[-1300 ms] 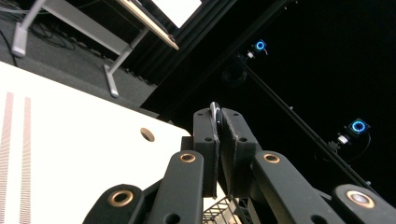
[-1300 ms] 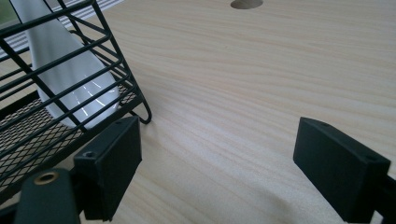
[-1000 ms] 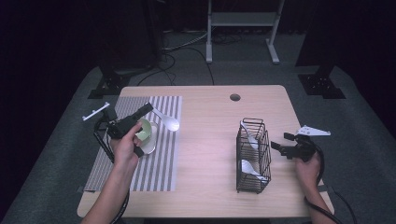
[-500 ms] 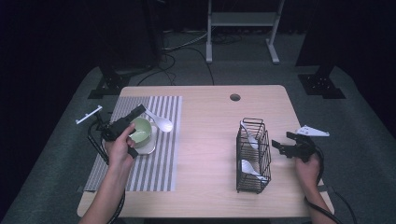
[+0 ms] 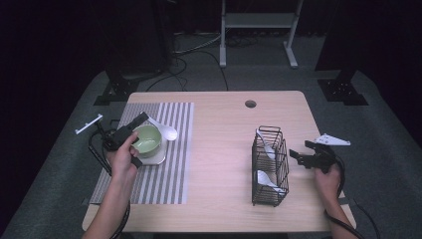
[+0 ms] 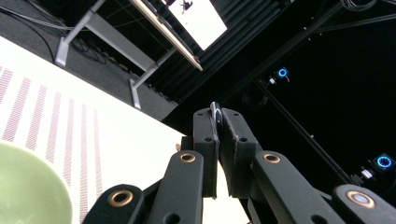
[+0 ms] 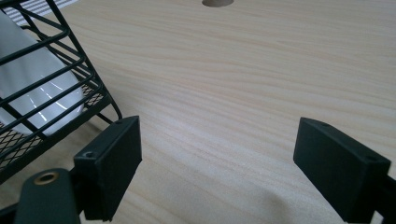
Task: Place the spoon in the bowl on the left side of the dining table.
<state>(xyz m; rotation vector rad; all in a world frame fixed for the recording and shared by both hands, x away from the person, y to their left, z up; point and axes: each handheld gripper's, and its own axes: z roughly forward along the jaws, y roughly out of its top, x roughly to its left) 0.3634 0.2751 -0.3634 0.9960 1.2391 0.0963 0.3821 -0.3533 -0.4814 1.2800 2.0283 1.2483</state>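
A green bowl [image 5: 147, 139] sits on a white saucer [image 5: 152, 158] on the striped mat [image 5: 166, 174]. My left gripper [image 5: 145, 118] is over the bowl's far left rim, tilted upward. It is shut on the handle of a white spoon [image 5: 168, 132], which slants down to the right of the bowl. In the left gripper view the jaws pinch a thin edge [image 6: 214, 111], with the green bowl [image 6: 28, 186] low at left. My right gripper [image 5: 295, 158] stands open just right of a black wire rack [image 5: 268, 167], with bare table between its pads [image 7: 116, 154].
Two white spoons [image 5: 265, 143] lie in the rack, which stands near the table's front right. A cable hole [image 5: 250, 103] lies toward the table's [image 5: 224, 149] far edge. The dark floor carries stands and cables behind the table.
My left gripper has drawn back to the left with the spoon, from beyond the bowl to over its rim. The right gripper has barely moved.
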